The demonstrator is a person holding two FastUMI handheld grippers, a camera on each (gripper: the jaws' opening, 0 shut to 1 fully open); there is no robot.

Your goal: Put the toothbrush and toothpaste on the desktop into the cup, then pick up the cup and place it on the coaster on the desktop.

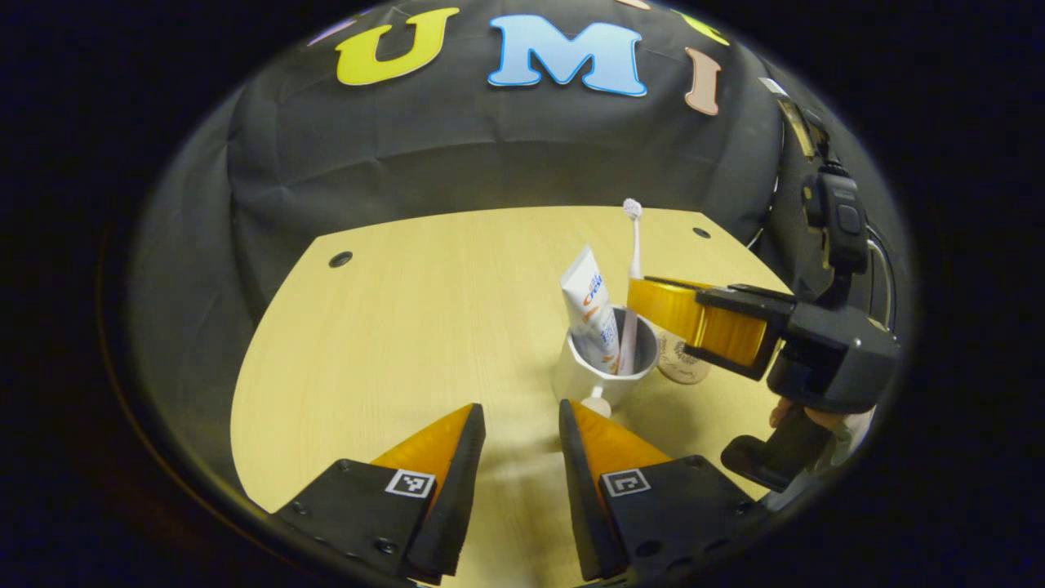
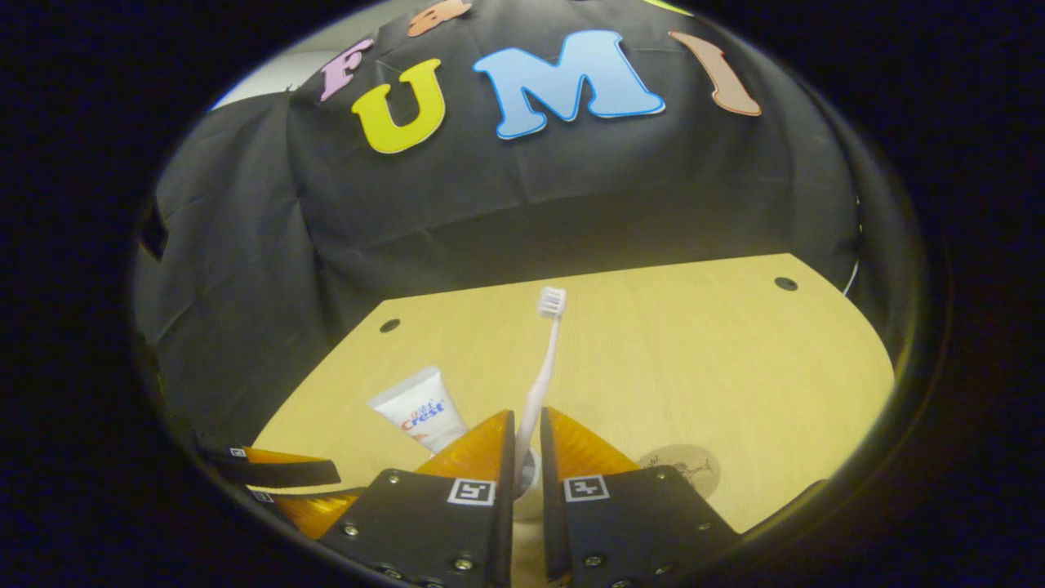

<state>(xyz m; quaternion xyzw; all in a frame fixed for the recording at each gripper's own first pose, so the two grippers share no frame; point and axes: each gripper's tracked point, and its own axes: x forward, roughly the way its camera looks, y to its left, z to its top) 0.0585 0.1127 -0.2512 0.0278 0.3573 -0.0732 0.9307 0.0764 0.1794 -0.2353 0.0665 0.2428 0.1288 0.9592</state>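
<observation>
Because both articles are to stand in the cup (image 1: 606, 359) before it is carried, the toothbrush (image 1: 633, 278) is seen upright with its handle inside the cup and its bristles uppermost, beside the toothpaste (image 1: 592, 310), which leans against the cup's left rim. The cup rests on the tabletop (image 1: 424, 327), with the coaster (image 1: 684, 363) just beside it on the right and not yet occupied.

The toothbrush handle is flanked by the fingers of the right hand-held gripper (image 1: 653, 302), which are nearly closed about it; whether both press on it cannot be told, and the grasp is judged to steady the brush as it settles. The left hand-held gripper (image 1: 520, 425) is held released, near the cup, apparently in readiness for the lift.

From the left gripper view, the cup's full outline and its closeness to the coaster are given. From the right gripper view, the narrow gap around the handle (image 2: 531, 408) is shown, with the coaster's printed face (image 2: 682, 467) at near right.
</observation>
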